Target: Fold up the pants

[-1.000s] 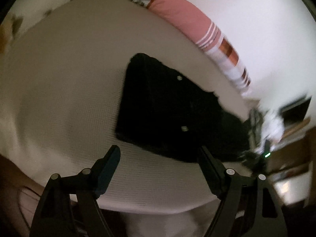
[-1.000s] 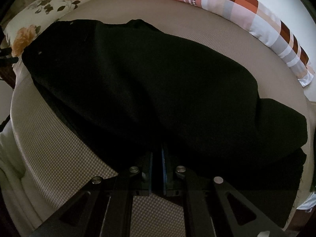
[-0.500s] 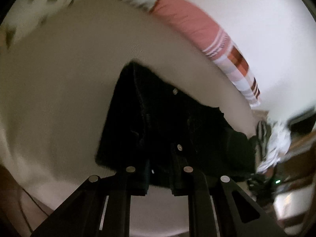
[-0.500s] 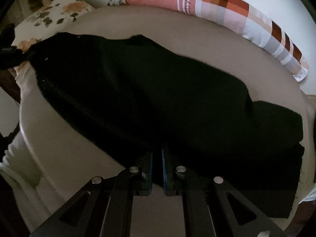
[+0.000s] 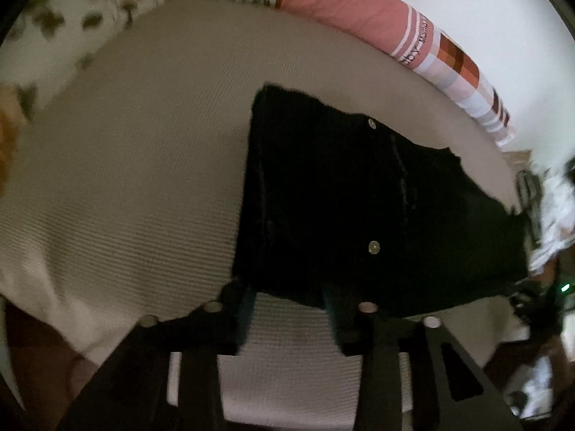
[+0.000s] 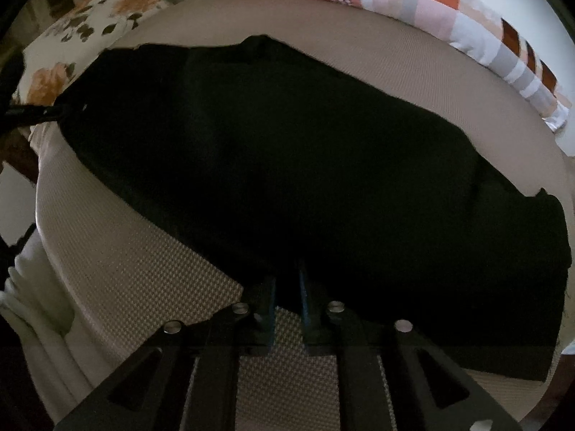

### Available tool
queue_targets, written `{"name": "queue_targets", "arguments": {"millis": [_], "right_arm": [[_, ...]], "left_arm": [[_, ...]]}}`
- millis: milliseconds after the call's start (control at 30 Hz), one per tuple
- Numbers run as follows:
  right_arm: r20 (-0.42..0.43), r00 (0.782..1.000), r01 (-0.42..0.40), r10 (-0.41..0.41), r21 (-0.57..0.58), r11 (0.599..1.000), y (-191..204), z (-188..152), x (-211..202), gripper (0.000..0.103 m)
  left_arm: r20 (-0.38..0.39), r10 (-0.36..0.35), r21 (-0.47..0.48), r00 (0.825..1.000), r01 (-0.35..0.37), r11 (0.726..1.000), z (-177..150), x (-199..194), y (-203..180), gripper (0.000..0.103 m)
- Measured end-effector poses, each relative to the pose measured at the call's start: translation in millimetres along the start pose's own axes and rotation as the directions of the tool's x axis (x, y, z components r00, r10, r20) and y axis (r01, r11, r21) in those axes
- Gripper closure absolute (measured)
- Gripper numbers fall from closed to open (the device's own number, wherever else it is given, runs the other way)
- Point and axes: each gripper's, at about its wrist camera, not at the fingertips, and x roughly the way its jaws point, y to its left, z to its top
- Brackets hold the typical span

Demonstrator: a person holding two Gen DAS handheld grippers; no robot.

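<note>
Left gripper [image 5: 289, 300] parted over black pants [image 5: 359, 197], flat, two metal buttons.

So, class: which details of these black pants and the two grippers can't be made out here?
- Right wrist view: pants too dark to show folds; whether right gripper pinches cloth.
- Left wrist view: right pants end blurred; left gripper open, hem contact unclear.
</note>
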Motion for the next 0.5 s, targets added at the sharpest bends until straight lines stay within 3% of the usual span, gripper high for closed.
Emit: {"name": "queue_targets", "arguments": {"millis": [67,200,333,500], "right_arm": [[0.025,1.000,0.000,-0.001,0.036,0.999,0.2,-3.6,-5.1,0.083],[0.059,0.998,0.000,-0.004,0.065,0.998,-5.9,-5.6,-8.3,0.079],[0.088,0.996,-0.004,-0.004,0.090,0.996,-7.6,-5.7,-10.9,0.078],[0.119,0.993,-0.019,0.005,0.118,0.993,-13.2,0.5,-15.7,0.078]], "left_arm": [[0.084,0.094,0.073,0.992,-0.100,0.992,-6.2,-18.8,-13.8,0.055],[0.209,0.087,0.205,0.974,-0.131,0.970,-14.4,-44.7,-45.8,0.054],[0.199,-0.066,0.382,0.978,-0.015,0.924,-20.7,-36.0,-109.9,0.053],[0.107,-0.193,0.585,0.975,0.095,0.806,-36.2,5.5,-194.4,0.053]]}}
